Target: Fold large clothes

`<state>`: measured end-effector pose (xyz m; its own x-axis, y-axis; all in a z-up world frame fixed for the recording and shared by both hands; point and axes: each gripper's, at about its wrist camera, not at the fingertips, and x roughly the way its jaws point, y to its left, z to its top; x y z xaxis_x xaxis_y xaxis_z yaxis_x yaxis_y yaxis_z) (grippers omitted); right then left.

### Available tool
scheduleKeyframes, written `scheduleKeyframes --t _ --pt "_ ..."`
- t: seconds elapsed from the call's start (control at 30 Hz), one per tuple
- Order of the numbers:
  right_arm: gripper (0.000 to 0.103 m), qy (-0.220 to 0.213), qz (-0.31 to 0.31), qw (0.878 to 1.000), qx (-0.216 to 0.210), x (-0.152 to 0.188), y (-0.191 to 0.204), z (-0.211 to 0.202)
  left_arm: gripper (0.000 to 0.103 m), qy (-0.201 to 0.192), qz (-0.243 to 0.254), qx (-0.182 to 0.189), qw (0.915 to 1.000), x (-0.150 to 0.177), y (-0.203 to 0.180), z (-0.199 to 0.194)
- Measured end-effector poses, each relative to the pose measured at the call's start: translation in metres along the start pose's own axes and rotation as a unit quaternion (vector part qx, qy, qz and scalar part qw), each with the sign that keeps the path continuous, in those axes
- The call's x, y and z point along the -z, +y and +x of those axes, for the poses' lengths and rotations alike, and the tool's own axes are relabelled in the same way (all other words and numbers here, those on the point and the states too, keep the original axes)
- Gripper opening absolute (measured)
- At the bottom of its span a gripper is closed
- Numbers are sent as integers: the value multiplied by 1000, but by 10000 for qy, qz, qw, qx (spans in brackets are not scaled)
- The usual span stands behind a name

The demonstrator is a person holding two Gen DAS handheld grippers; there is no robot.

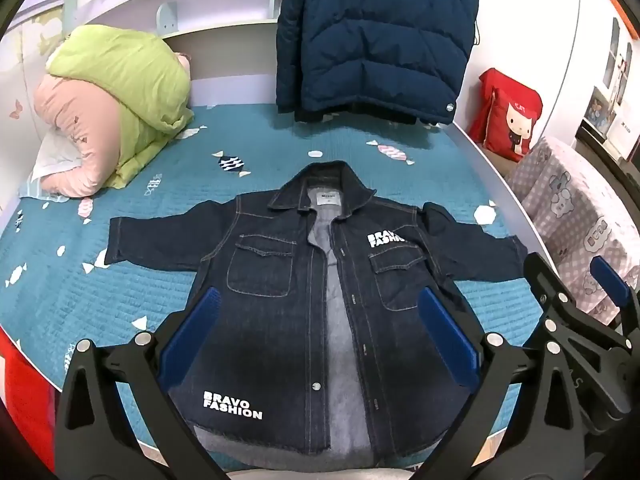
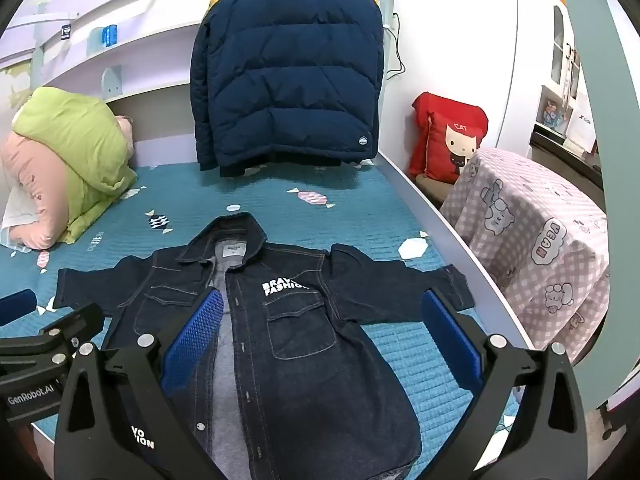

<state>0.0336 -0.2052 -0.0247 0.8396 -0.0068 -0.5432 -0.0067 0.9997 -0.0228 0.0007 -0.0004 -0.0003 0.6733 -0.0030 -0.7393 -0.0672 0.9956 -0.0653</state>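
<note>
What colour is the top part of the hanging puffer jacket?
Yellow, above navy blue on the puffer jacket; the right wrist view shows it best.

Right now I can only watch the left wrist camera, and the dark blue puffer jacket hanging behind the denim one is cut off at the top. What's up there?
Observer: The puffer jacket has a broad yellow band across its shoulders.
Operator: That red cushion beside the bed has some writing I can't read. What does it say?
Observer: The red cushion says "CAT" above a cartoon cat face.
Operator: Is there anything written on the tool that carries my camera?
Observer: The left gripper has "GenRobot.AI" printed in white on its black body.
</note>
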Motion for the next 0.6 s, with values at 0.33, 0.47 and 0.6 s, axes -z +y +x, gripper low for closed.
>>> scheduleKeyframes --t 0.33,0.47,0.6 --pt "96 -52 18 10000 -34 2 -2 -6 98 -142 0 -10 9999 0 0 -5" --pt "96 -48 10 10000 -3 1 0 -4 98 -134 6 -11 9999 1 1 -8" --pt "96 -39 1 10000 -1 0 1 -2 98 -130 7 -26 9999 1 2 -9"
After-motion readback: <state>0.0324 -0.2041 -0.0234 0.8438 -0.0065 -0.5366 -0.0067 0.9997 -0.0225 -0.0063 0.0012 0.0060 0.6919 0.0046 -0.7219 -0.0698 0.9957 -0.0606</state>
